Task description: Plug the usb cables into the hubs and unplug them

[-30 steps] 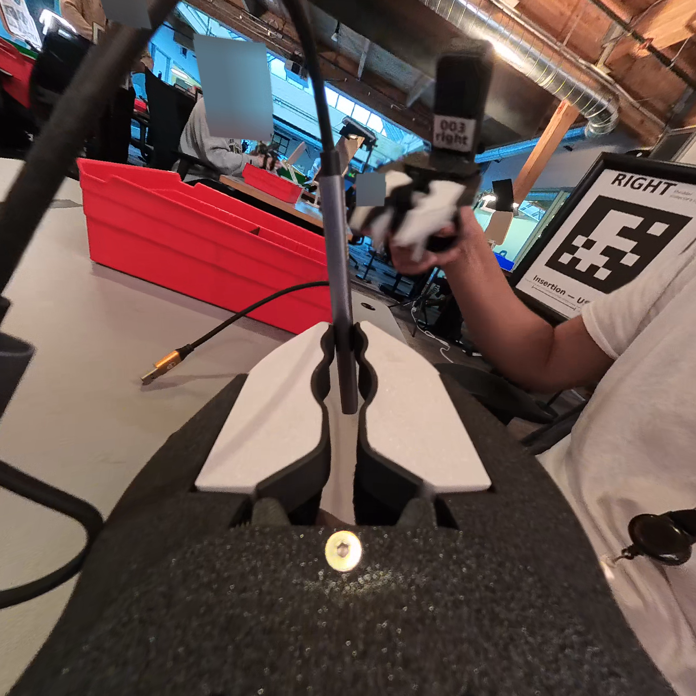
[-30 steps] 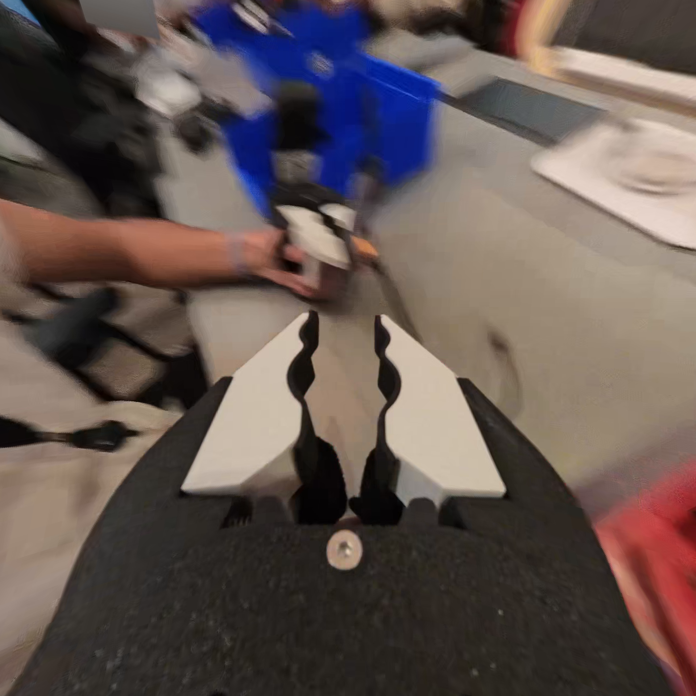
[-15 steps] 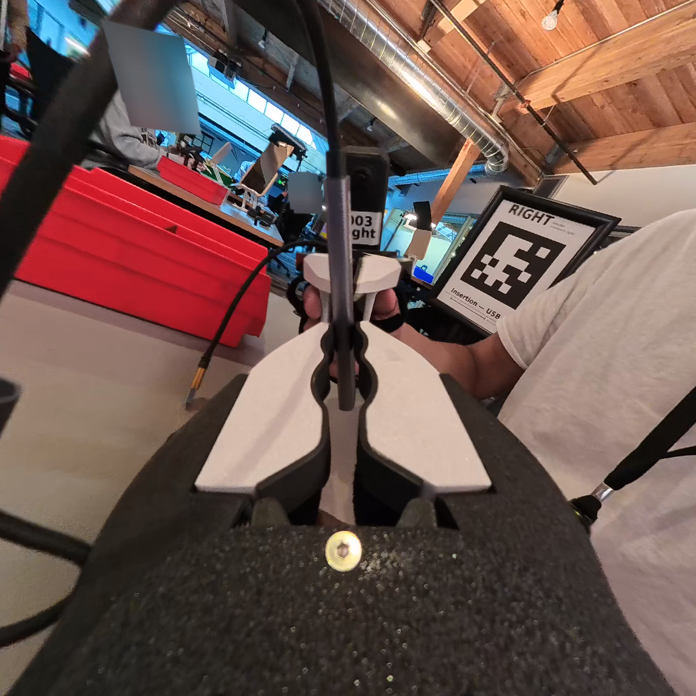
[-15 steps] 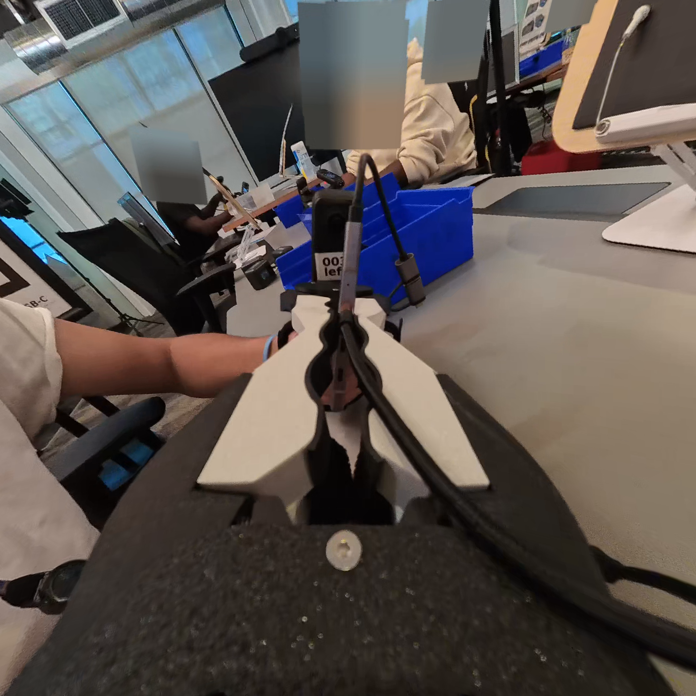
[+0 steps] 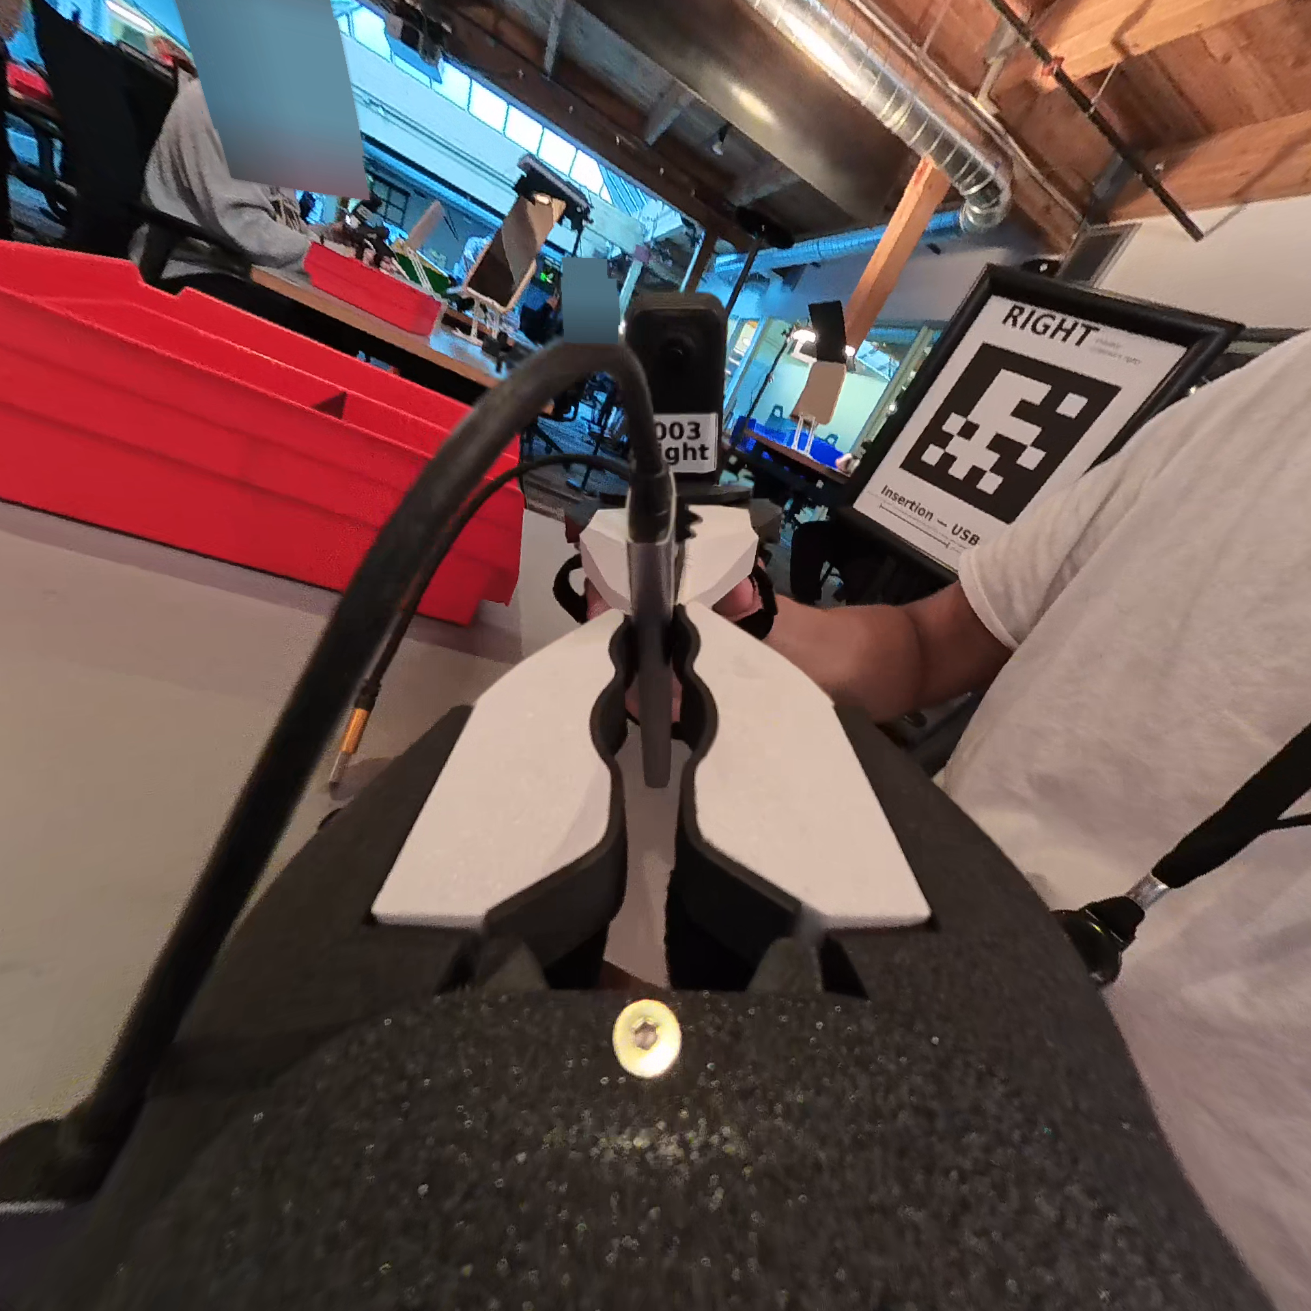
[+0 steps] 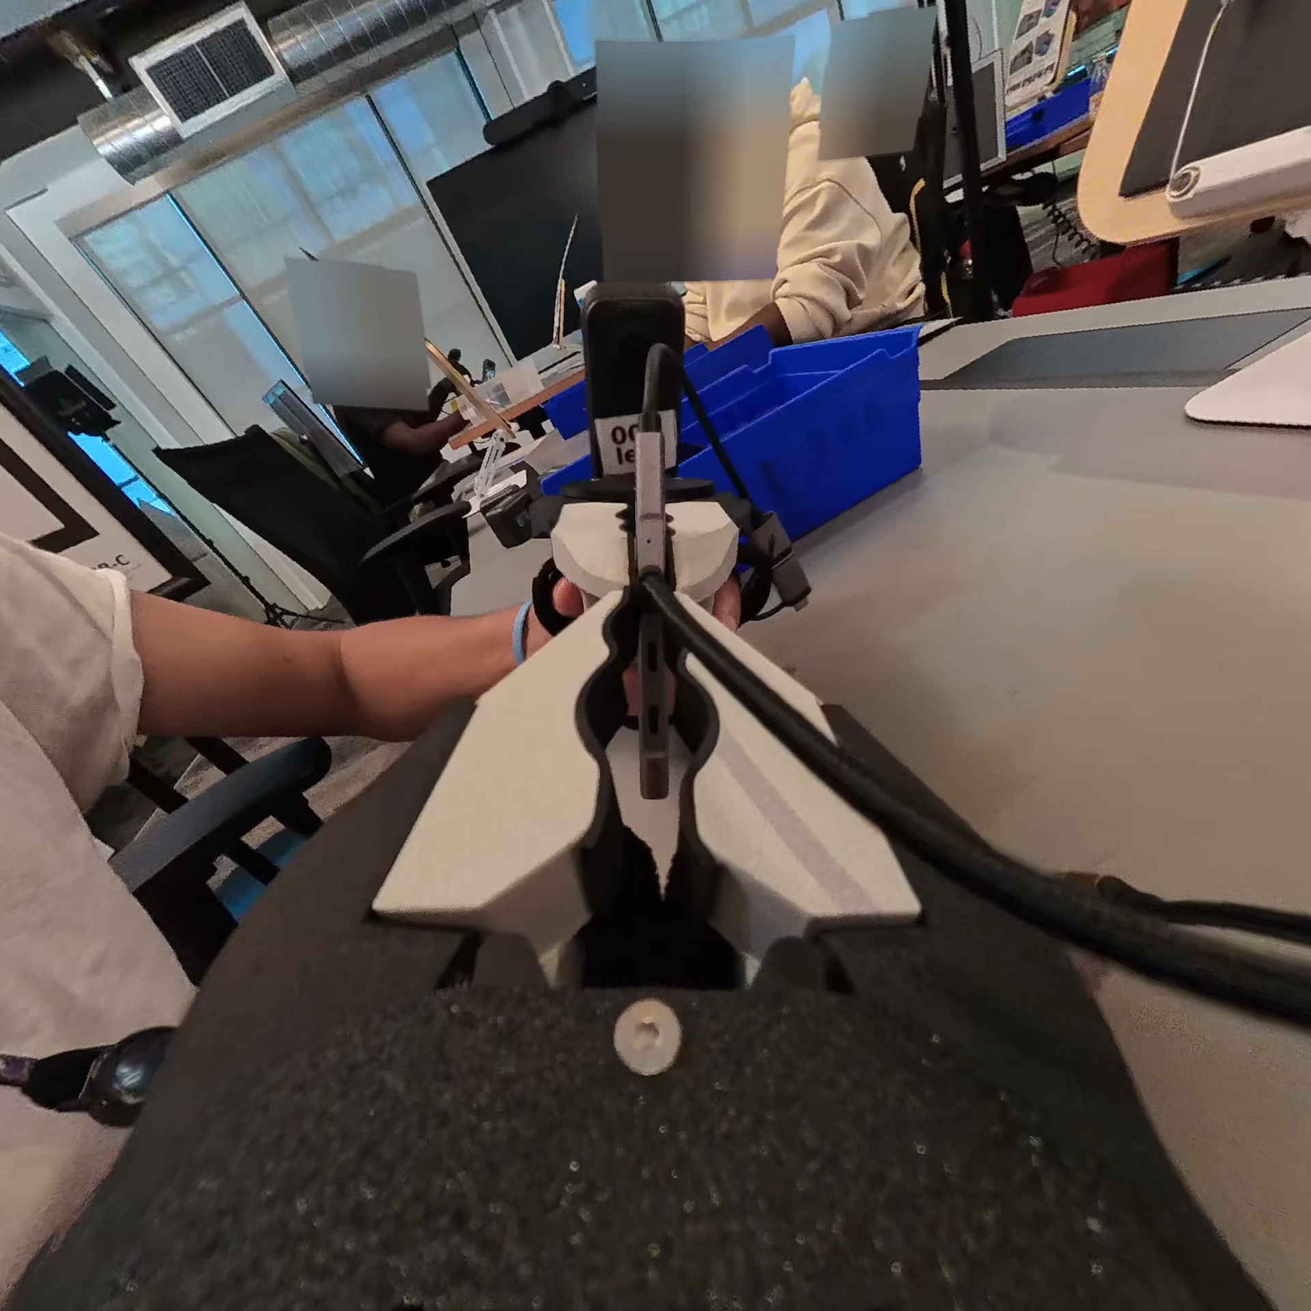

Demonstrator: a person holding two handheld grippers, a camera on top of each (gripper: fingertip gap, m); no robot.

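Since the frame half a second back, both grippers have drawn closer tip to tip, and the thick black cable now arches up and over the left gripper (image 5: pixel 653 638) where before it ran straight up out of view.

Left gripper: white fingers (image 5: pixel 525 780) pressed in on a slim grey adapter body (image 5: pixel 656 681), which stands upright between them. Thick black cable (image 5: pixel 340 695) leaves the top of the adapter, bends over and falls away to the lower left.

Right gripper (image 6: pixel 649 603): fingers pinching the same kind of slim grey bar, seen edge-on as a grey adapter (image 6: pixel 653 709) with small slots down its side. Black cable (image 6: pixel 816 745) passes over its right finger toward the lower right edge.

Each gripper shows in the other's view, just beyond the fingertips, camera post upright. Whether both clamp one piece or two joined pieces, cannot tell.

A thin black lead with a gold plug (image 5: pixel 352 731) hangs down to the grey counter (image 5: pixel 142 709), left of the left gripper.

Red bins (image 5: pixel 213 454) sit on the counter to the left; blue bins (image 6: pixel 816 426) beyond the right gripper. Framed marker sign (image 5: pixel 1021 418) stands behind the operator's arm (image 5: pixel 872 660). White stand base (image 6: pixel 1263 383) at far right.
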